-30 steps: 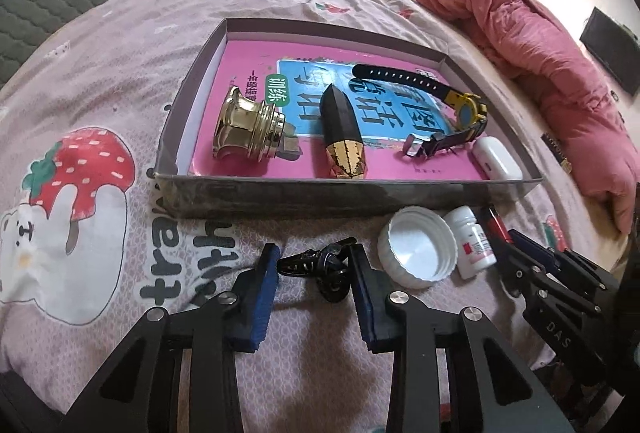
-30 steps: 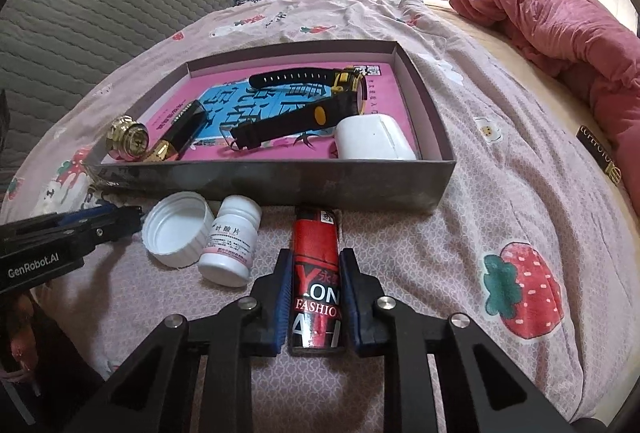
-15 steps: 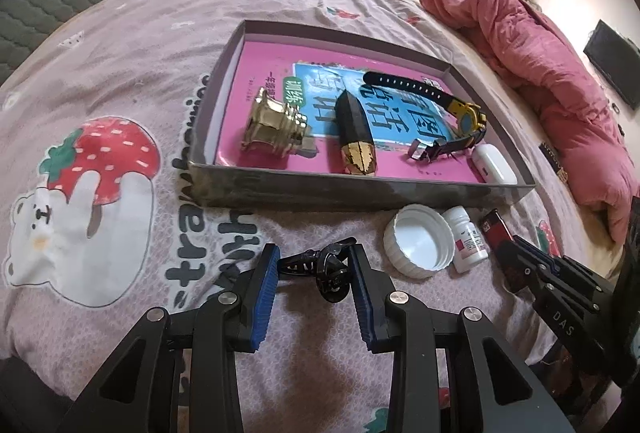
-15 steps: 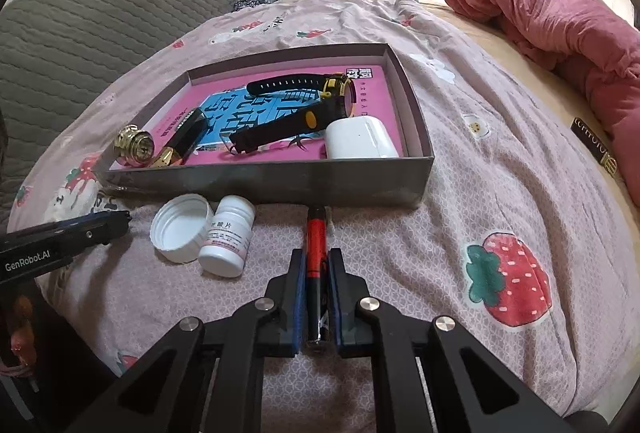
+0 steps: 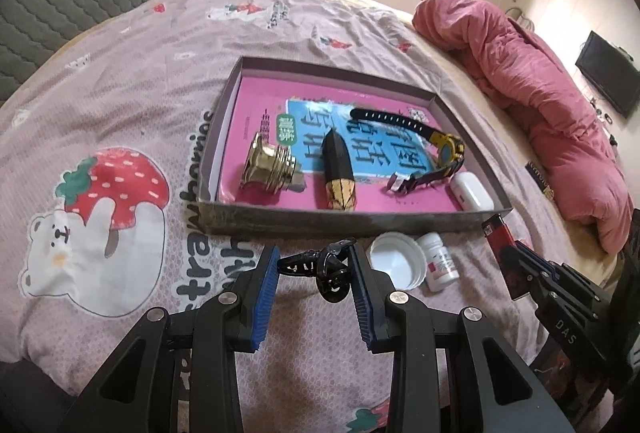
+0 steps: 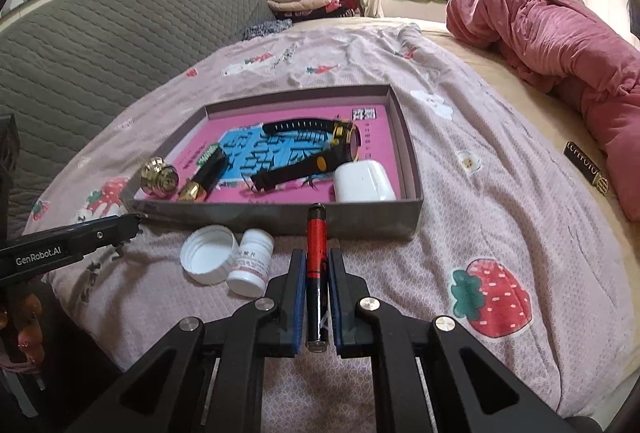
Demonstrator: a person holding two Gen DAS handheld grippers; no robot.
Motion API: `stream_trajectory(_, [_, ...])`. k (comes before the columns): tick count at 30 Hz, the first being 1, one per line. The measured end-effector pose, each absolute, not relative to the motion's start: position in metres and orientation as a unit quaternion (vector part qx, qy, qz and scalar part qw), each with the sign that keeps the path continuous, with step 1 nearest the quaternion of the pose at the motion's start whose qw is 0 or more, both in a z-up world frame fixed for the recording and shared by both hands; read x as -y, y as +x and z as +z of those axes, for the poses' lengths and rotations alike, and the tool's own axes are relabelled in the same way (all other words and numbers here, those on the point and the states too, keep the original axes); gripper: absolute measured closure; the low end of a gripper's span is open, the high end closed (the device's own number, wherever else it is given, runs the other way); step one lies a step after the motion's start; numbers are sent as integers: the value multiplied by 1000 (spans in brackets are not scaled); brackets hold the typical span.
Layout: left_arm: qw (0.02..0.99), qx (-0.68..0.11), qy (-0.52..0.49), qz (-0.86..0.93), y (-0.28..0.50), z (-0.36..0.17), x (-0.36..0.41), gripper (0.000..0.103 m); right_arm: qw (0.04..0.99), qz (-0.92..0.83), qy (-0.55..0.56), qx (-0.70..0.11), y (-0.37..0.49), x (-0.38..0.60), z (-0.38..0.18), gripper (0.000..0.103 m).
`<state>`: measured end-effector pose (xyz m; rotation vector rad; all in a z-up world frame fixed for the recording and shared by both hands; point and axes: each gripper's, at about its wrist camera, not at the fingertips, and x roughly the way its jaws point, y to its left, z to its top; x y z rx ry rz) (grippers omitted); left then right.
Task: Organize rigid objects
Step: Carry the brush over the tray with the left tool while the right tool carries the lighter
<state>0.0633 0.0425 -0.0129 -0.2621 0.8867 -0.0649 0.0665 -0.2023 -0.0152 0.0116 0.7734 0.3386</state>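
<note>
Our right gripper [image 6: 316,297] pinches a red and black lighter [image 6: 317,265] edge-on between its blue pads, the lighter's metal-capped end pointing to twelve o'clock toward the near wall of the box [image 6: 360,221]. Our left gripper [image 5: 314,287] has a black hair clip [image 5: 324,267] between its blue pads; the clip touches the right pad and reaches to the left pad's tip, with the jaws set only a little apart, so we read it as held.

From the right wrist view, at ten o'clock from the lighter a small white pill bottle [image 6: 252,261] lies on its side on the bedsheet [image 6: 500,233], touching a white lid [image 6: 208,253] that lies open side up on its left. Both lie just in front of the box.

Inside the box, on a pink book [image 5: 280,105], we see a brass knob [image 5: 268,169] at the left, a black and gold cap [image 5: 338,173] just right of it, a black watch with a yellow case [image 5: 444,149] toward two o'clock, and a white earbud case [image 5: 472,191] in the near right corner. These four lie apart, except the watch strap, which comes close to the earbud case.

Farther out at one o'clock a pink quilt [image 6: 560,33] is heaped on the bed, and a grey padded headboard [image 6: 100,45] runs along the left.
</note>
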Motion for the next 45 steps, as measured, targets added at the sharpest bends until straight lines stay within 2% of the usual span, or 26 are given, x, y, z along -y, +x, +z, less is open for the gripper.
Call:
stream_trajectory(20, [909,-402,-105,-20,97,4,-29,67,932,181,7,-315,84,192,9,92])
stream_trajectory(45, [899,-422,-116,6,133,-33,-38,67,931,195,7,-308,116,186,2,92])
